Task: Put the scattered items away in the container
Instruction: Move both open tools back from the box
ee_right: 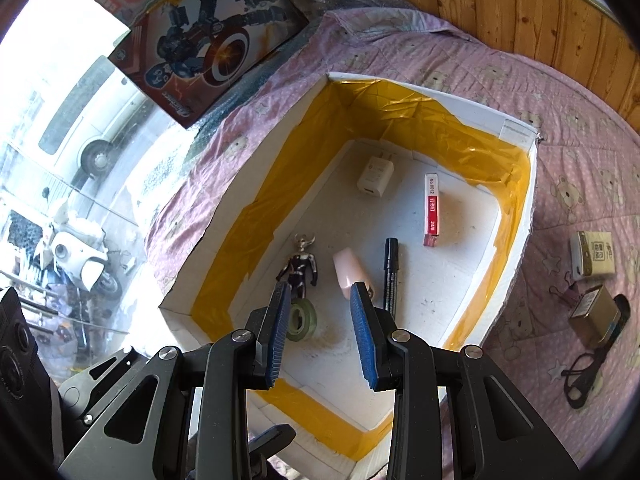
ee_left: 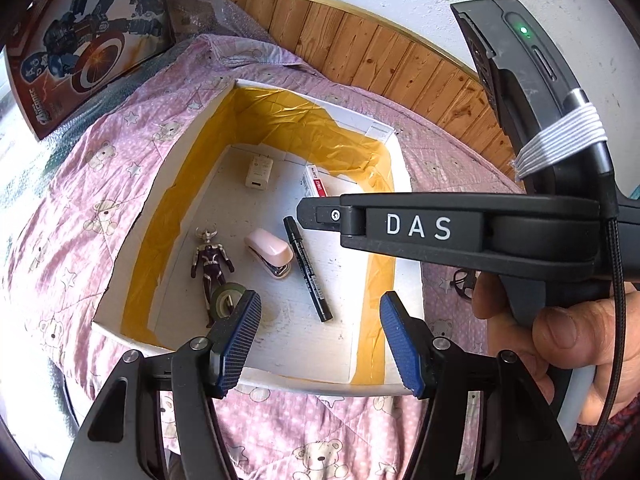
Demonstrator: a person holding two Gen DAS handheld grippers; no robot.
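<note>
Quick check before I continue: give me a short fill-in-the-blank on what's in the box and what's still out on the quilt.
1. In the white box, the black marker lies directly beside the pink ____.
2. The toy figure has its feet next to a roll of ____.
3. A small gold tin sits on the ____, outside the box.
4. The right gripper is open and holds ____.

Missing words: stapler; tape; quilt; nothing
</note>
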